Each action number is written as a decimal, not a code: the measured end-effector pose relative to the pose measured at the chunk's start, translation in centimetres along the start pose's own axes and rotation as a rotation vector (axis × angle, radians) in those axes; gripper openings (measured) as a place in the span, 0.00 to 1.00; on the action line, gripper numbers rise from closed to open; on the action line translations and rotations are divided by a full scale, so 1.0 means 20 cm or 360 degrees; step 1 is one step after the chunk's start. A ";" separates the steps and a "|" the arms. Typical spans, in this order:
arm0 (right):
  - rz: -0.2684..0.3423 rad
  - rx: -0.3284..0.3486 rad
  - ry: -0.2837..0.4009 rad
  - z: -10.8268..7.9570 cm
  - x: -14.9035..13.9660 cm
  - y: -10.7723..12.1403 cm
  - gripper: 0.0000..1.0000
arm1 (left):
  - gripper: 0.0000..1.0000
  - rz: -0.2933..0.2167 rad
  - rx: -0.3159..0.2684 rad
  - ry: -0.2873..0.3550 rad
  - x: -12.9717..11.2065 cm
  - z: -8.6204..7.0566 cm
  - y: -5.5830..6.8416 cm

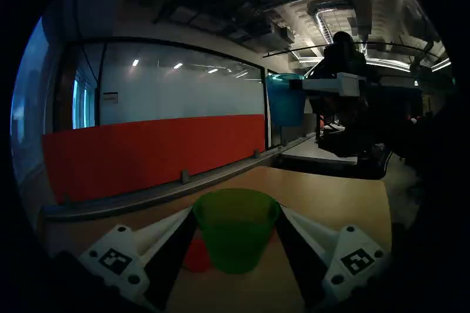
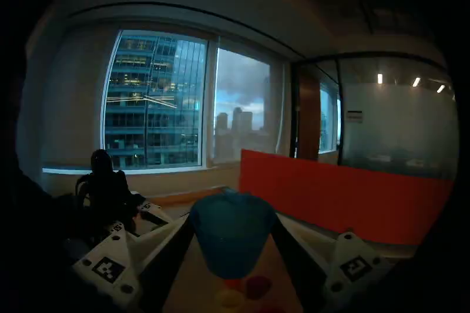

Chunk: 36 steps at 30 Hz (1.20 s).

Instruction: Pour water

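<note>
A translucent green cup (image 1: 236, 236) stands upright between the fingers of my left gripper (image 1: 235, 219), which is shut on it just above the wooden desk (image 1: 329, 195). A red cup (image 1: 195, 256) sits right behind it on the left. My right gripper (image 2: 232, 225) is shut on a blue cup (image 2: 232, 242), held upright. In the left gripper view that blue cup (image 1: 285, 100) hangs high at the upper right, well above the desk, in the right gripper (image 1: 301, 85). I cannot tell whether either cup holds water.
A red cup (image 2: 257, 286) and a yellow cup (image 2: 229, 298) lie below the blue cup. A red partition (image 1: 158, 151) with a grey rail runs along the desk's far edge. A dark hand holding the other gripper (image 2: 108, 192) is at the left. Windows (image 2: 155, 98) are beyond.
</note>
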State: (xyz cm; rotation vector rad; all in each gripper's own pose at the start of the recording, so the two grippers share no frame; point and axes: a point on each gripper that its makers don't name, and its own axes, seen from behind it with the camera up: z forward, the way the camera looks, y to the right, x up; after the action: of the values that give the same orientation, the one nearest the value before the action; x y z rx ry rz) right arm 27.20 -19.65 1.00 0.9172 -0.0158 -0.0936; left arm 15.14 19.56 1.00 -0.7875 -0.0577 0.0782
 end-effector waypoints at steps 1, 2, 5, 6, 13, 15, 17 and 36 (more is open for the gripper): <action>-0.0003 0.0001 -0.0003 0.00 0.00 0.00 0.91 | 0.88 0.0002 -0.0001 -0.0003 0.00 0.00 0.00; -0.0006 0.0003 -0.0006 -0.01 0.00 0.00 0.91 | 0.88 0.0004 -0.0002 -0.0006 0.00 0.00 0.00; -0.0016 0.0002 -0.0018 -0.02 -0.02 0.00 0.92 | 0.88 0.0011 -0.0004 -0.0015 0.00 0.00 0.01; -0.0019 0.0001 -0.0023 -0.03 -0.03 0.00 0.92 | 0.88 0.0014 -0.0005 -0.0018 0.00 0.01 0.01; -0.0034 -0.0011 -0.0064 -0.05 -0.09 0.01 0.92 | 0.88 0.0015 -0.0008 -0.0048 -0.01 0.01 0.01; -0.0040 -0.0011 -0.0078 -0.06 -0.12 0.01 0.92 | 0.88 0.0015 -0.0008 -0.0058 -0.02 0.01 0.01; -0.0045 -0.0009 -0.0093 -0.06 -0.14 0.01 0.92 | 0.88 0.0017 -0.0008 -0.0071 -0.03 0.01 0.00; -0.0059 0.0016 -0.0255 -0.09 -0.43 0.00 0.92 | 0.88 0.0041 -0.0022 -0.0244 -0.19 0.03 -0.03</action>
State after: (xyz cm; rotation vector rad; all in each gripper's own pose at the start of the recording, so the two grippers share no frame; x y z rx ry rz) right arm 18.65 -17.45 0.23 0.9183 -0.1479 -0.2017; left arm 11.26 19.28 1.78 -0.7951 -0.1934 0.1624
